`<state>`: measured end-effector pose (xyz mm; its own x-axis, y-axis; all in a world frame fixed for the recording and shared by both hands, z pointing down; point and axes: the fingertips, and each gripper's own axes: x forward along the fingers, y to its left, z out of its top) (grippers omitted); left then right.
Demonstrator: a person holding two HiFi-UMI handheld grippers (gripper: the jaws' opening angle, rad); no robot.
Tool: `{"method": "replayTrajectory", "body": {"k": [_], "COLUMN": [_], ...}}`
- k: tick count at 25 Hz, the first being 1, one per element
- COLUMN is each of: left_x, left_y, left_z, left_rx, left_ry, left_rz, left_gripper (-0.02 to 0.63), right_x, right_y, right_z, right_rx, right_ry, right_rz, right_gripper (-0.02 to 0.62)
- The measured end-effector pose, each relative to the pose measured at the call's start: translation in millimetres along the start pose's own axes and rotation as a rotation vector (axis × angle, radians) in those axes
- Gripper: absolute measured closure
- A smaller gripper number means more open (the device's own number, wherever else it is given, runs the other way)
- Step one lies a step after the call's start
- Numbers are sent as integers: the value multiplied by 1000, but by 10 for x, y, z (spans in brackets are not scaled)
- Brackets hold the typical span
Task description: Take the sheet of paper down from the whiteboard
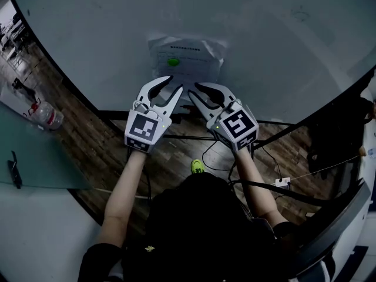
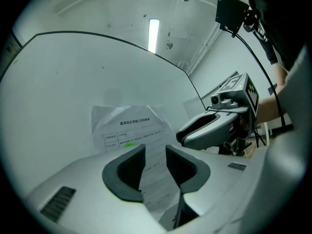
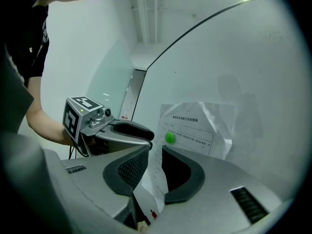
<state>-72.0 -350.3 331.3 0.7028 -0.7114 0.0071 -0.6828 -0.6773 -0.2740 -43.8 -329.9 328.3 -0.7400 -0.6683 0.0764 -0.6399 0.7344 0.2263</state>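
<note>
Left hand-held gripper [image 2: 155,150] and right hand-held gripper [image 3: 156,152] stand part open, the paper's [image 1: 187,54] lower edge unpinched between each; the whiteboard [image 1: 88,40] spreads wide beyond.

Item count: whiteboard area
1 whiteboard [image 1: 264,40]; 1 sheet of paper [image 1: 200,57]; 1 green magnet [image 1: 173,61]; 2 handheld units, namely 1 left gripper [image 1: 173,83] and 1 right gripper [image 1: 195,89]; 2 marker cubes [image 1: 144,131], 1 per unit; 1 plastic bottle [image 1: 46,115]; 1 ceiling light strip [image 2: 153,34].

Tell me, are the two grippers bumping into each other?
Apart. The head view shows a narrow gap, with the paper behind it, between the tips of the left gripper and the right gripper.
</note>
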Motion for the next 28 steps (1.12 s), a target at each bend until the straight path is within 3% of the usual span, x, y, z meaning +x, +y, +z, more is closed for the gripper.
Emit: {"method": "replayTrajectory", "body": {"k": [13, 20, 28], "left_x": [244, 310, 415], "left_y": [203, 361, 421], "left_z": [-45, -13, -67], "left_rx": [55, 219, 222], "left_ry": [40, 37, 56], "left_rz": [92, 222, 244], "left_gripper": [396, 382, 379], "right_x": [55, 92, 89], "right_y": [-202, -267, -379], "right_z": [48, 48, 51], "right_rx": [-44, -66, -78], "right_ry": [20, 30, 43], "right_rz": [2, 8, 2], "right_gripper": [486, 485, 485]}}
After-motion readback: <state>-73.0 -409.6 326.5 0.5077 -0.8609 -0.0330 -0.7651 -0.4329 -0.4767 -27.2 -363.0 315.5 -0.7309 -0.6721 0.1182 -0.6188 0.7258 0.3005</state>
